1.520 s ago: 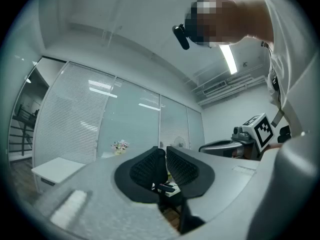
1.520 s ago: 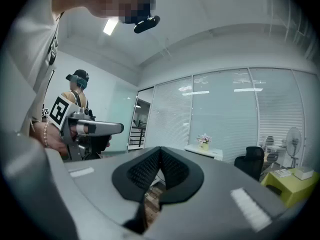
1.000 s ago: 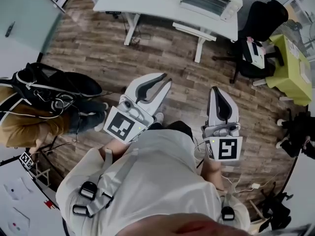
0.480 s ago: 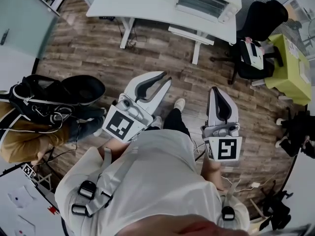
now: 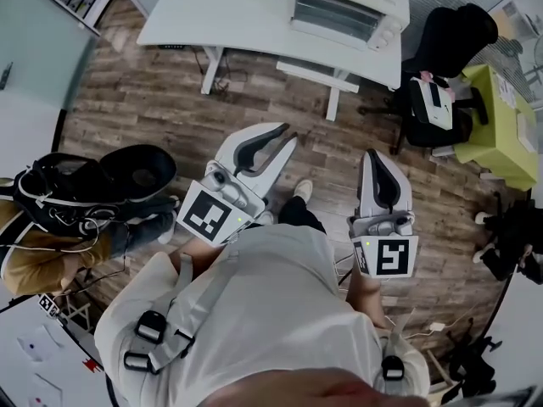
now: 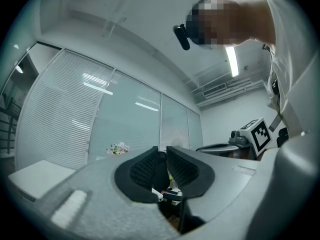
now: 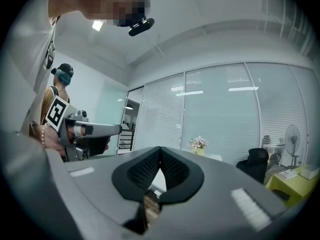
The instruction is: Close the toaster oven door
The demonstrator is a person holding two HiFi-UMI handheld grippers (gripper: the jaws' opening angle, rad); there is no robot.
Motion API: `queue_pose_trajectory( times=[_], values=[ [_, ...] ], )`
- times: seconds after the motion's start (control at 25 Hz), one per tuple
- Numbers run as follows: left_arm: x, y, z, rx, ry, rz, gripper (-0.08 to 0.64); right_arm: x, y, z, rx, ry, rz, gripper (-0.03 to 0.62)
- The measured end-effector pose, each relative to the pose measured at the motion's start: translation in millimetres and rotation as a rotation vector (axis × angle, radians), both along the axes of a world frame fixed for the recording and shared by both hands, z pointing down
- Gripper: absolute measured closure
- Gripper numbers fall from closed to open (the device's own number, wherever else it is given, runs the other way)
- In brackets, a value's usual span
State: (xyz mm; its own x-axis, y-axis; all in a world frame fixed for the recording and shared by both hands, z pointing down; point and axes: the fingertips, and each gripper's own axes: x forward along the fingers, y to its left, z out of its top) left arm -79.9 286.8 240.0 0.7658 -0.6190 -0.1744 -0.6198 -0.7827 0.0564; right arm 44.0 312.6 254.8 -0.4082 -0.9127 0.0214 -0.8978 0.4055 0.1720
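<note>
Wood floor (image 5: 153, 100), toaster oven (image 5: 339, 11) on white table (image 5: 221, 11), head view only

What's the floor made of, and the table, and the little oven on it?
The floor looks like wood or wood-look planks: brown, grainy strips. The table has a smooth matte white top, maybe laminate, on white legs that look metal. The toaster oven seems white-painted metal with a glass door, though that's hard to tell from here.

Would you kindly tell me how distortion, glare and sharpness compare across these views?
Head view: toaster oven sharp, floor bowed by the wide lens. Left gripper view: strong fisheye, dark corners, bright ceiling light, soft near foreground. Right gripper view: same fisheye, light streaks reflected on the glass wall.
</note>
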Motion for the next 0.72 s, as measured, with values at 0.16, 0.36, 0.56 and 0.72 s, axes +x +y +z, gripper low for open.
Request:
queue_pose_trajectory(
  times=[0.16,0.36,0.56,0.72],
  values=[
    [27,-32,-2,0.008,0.004,-0.011,0.505,28,-31,2,-0.002,-0.006,-0.006,0.588],
    [61,-62,-1,-0.018,0.019,-0.014,0.506,68,-60,3,-0.006,-0.014,0.003,0.588],
    [92,-93,4,-0.028,0.010,-0.027,0.506,103,-90,7,-0.018,-0.014,0.005,0.588],
    [119,-111,6,-0.029,0.007,-0.030,0.506,129,-108,10,-0.027,-0.017,-0.002,0.588]
  ],
)
